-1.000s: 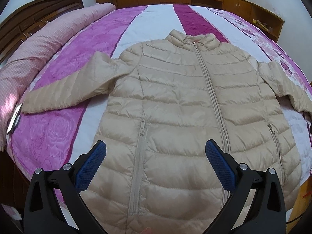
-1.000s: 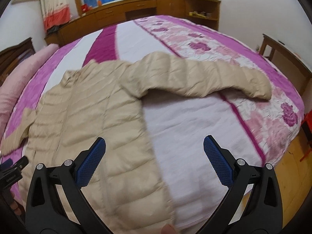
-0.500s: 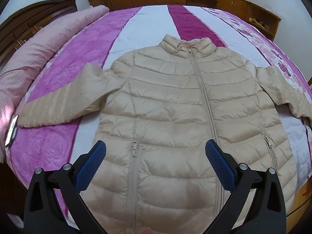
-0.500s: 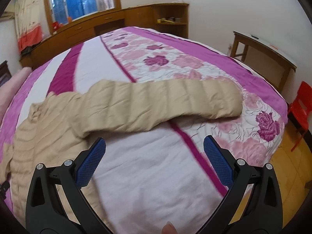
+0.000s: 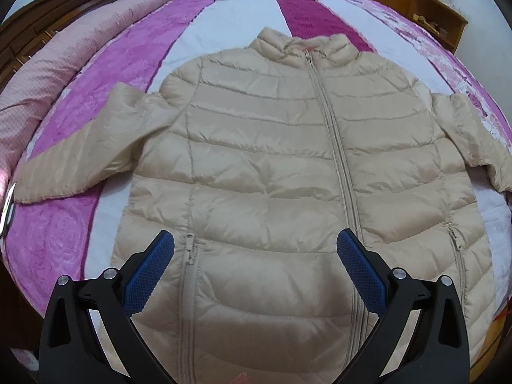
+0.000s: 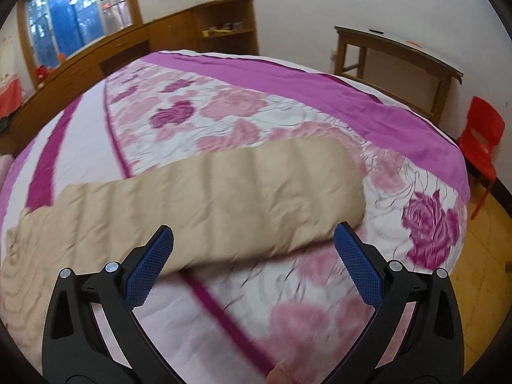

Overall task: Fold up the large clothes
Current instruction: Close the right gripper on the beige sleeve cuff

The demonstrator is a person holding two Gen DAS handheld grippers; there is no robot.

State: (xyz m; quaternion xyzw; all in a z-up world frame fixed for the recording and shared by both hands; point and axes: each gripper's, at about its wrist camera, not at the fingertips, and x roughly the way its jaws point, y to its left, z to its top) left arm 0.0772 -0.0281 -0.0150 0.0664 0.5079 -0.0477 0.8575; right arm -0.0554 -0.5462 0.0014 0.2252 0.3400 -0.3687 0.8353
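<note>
Fold not begun – jacket (image 5: 272, 166) flat, face up, zipped, on the bed (image 5: 121, 73); both tools empty

Left gripper (image 5: 255, 265) hangs above the hem, jaws spread wide, nothing between them. Right gripper (image 6: 253, 264) also gapes, facing the right sleeve (image 6: 224, 198), which lies out sideways across the floral quilt (image 6: 256, 112), cuff near the bed edge. Judgement: first step is the sleeve fold. Take it close to the cuff, pinch through both layers since the shell looks slippery, lift only a little, lay it straight across the chest, then match with the left sleeve (image 5: 83, 147)
</note>
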